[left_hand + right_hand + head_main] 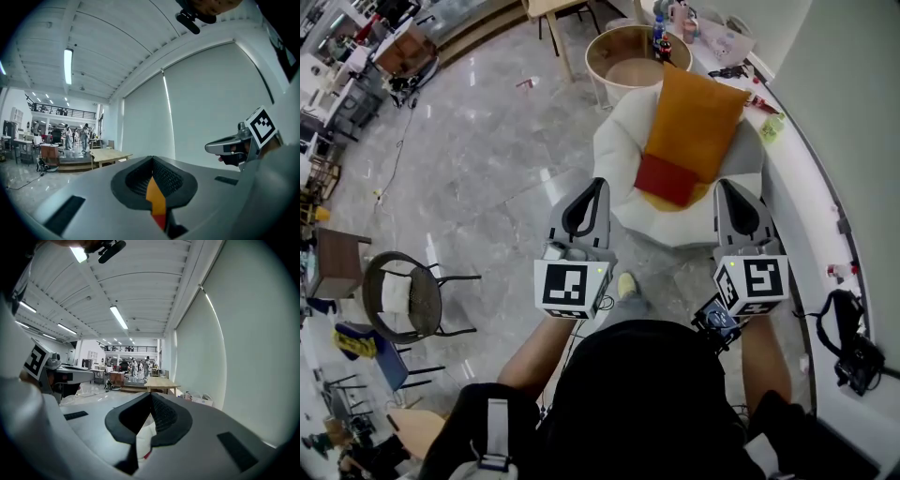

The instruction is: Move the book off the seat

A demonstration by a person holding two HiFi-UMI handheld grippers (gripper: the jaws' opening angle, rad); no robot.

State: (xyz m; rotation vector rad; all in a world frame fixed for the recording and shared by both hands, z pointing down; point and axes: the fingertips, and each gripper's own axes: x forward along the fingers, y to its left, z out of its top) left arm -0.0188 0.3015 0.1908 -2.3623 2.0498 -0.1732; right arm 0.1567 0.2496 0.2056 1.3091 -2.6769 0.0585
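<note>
Head view: the red book (667, 179) lies on the white chair (675, 228), at the near end of an orange cushion (694, 117), its long side seemingly running across the seat. The left gripper (594, 190) and right gripper (728, 194) hover at the chair's front edge, one to each side of the book, jaws pressed together and holding nothing. The right one looks slightly nearer. Grey polished floor (478, 159) surrounds the chair; a round table (623, 52) stands beyond it.

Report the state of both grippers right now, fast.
Grey left gripper: closed, holding nothing.
Grey right gripper: closed, holding nothing.
</note>
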